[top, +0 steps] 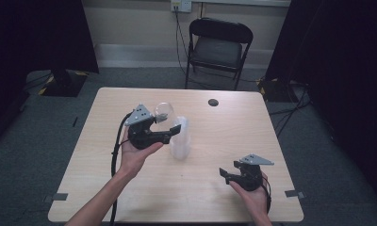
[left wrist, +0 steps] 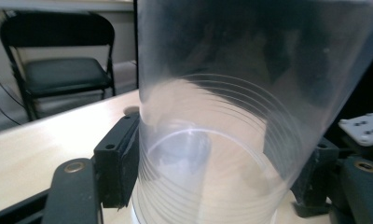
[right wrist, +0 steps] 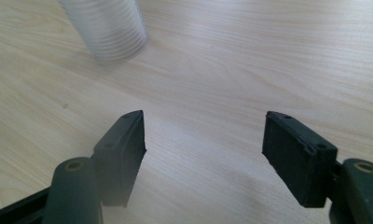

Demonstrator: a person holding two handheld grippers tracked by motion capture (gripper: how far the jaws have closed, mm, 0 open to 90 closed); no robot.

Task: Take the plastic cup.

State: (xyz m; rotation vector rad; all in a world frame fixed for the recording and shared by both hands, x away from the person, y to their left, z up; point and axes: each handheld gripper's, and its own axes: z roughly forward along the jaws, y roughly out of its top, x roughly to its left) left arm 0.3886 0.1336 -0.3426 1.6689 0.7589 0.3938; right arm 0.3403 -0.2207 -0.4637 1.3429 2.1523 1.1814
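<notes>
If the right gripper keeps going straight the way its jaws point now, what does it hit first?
Probably nothing at once: the open right gripper has only bare table ahead. The stack of clear plastic cups stands farther off and left of that line, though depth is hard to judge.

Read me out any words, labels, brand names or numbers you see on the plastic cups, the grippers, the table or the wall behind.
None: no readable text in any view.
The clear plastic cups bear only moulded ridges.
The left gripper, right gripper and table are unmarked.
The wall socket plate is too small to read.
</notes>
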